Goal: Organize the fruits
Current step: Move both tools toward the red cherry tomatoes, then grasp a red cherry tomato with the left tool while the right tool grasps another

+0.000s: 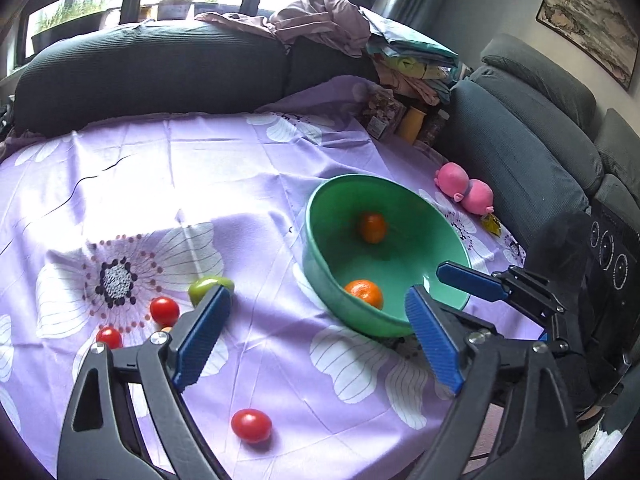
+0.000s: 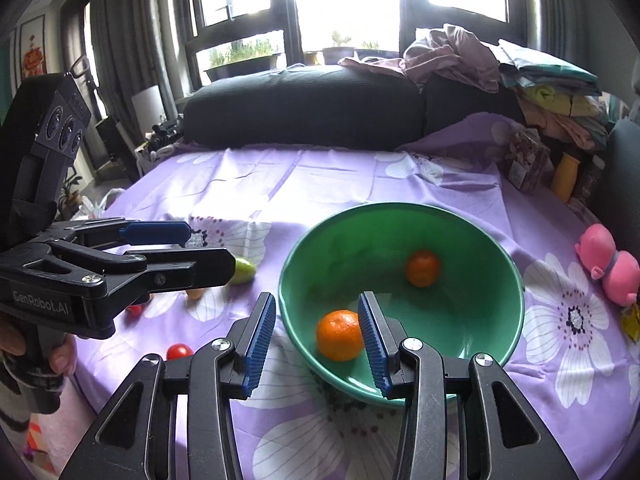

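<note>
A green bowl [image 1: 320,236] [image 2: 500,264] sits on the purple flowered cloth and holds two oranges, one near [image 1: 365,293] [image 2: 339,334] and one far [image 1: 373,227] [image 2: 423,268]. My left gripper [image 1: 316,320] is open and empty above the cloth, left of the bowl; it also shows in the right wrist view [image 2: 208,250]. My right gripper [image 2: 317,340] [image 1: 424,280] is open and empty over the bowl's near rim. Three red tomatoes [image 1: 251,425] [image 1: 164,310] [image 1: 109,337] and a green fruit [image 1: 204,287] [image 2: 243,271] lie on the cloth left of the bowl.
A pink plush toy [image 1: 466,192] [image 2: 612,268] lies right of the bowl. A dark sofa [image 1: 152,68] with piled clothes [image 1: 332,20] borders the table at back and right. Jars and a yellow bottle [image 2: 565,176] stand at the back right corner.
</note>
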Motion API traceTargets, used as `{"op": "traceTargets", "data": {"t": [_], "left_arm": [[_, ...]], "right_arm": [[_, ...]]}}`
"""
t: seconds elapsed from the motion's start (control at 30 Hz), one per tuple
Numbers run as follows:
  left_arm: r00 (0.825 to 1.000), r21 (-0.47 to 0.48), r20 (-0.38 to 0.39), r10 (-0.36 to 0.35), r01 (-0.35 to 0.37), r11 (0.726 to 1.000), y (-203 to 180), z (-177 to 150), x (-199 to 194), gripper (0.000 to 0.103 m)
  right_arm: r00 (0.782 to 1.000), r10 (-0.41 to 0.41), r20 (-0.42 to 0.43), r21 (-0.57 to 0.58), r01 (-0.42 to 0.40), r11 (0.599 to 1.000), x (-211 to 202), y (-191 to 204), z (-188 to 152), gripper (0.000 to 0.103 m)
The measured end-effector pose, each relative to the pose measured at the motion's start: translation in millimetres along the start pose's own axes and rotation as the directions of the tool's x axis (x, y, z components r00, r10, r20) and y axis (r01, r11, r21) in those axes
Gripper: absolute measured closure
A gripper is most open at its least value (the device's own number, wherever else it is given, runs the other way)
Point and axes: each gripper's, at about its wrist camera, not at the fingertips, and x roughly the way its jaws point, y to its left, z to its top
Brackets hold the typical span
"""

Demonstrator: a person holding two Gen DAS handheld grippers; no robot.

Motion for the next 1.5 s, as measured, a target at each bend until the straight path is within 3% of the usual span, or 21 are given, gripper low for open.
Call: {"op": "traceTargets", "data": {"t": [0.1,0.2,0.3,0.6,0.93,1.0,1.13,1.2,1.37,1.5], "left_arm": [[0.999,-0.035,0.004,0.032,-0.032,0.999,10.8,-9.4,-9.9,0.013],[0.997,-0.058,0.003,0.072,-0.072,0.996,20.3,-17.5,-19.2,0.004],[0.994,-0.077,0.000,0.106,-0.106,0.991,30.1,-27.0,-28.8,0.003],[0.972,-0.153,-0.062,0.229,-0.236,0.960,68.7,-65.8,-46.2,0.001],[0.962,-0.173,-0.082,0.260,-0.271,0.947,90.0,-96.5,-54.1,0.002],[0.966,-0.175,-0.077,0.248,-0.258,0.950,91.8,-96.8,-53.2,0.004],[0.970,-0.192,-0.075,0.231,-0.241,0.951,97.0,-94.4,-47.2,0.019],[0.972,-0.190,-0.081,0.222,-0.234,0.954,98.5,-93.3,-42.5,0.020],[0.967,-0.182,-0.115,0.226,-0.244,0.952,103.3,-92.1,-28.7,0.032],[0.961,-0.184,-0.136,0.242,-0.264,0.947,110.5,-92.4,-21.6,0.035]], "right_arm": [[1.000,0.027,0.001,-0.022,-0.027,0.999,-3.4,10.0,0.8,0.059],[0.999,0.041,-0.003,-0.048,-0.041,0.998,-5.4,22.0,0.3,0.058],[0.998,0.058,-0.009,-0.063,-0.058,0.996,-6.0,32.3,-0.5,0.052],[0.986,0.148,-0.073,-0.098,-0.154,0.983,4.8,59.6,-11.0,0.052],[0.956,0.218,-0.194,-0.119,-0.244,0.962,32.5,86.6,-30.1,0.052],[0.950,0.225,-0.214,-0.123,-0.255,0.959,38.3,92.6,-33.7,0.052],[0.941,0.235,-0.245,-0.112,-0.268,0.957,50.9,97.5,-37.7,0.052],[0.937,0.234,-0.261,-0.102,-0.267,0.958,57.4,97.6,-39.7,0.052],[0.927,0.239,-0.291,-0.089,-0.275,0.957,72.5,100.6,-43.4,0.052],[0.921,0.243,-0.303,-0.082,-0.279,0.957,83.5,101.9,-43.2,0.052]]}}
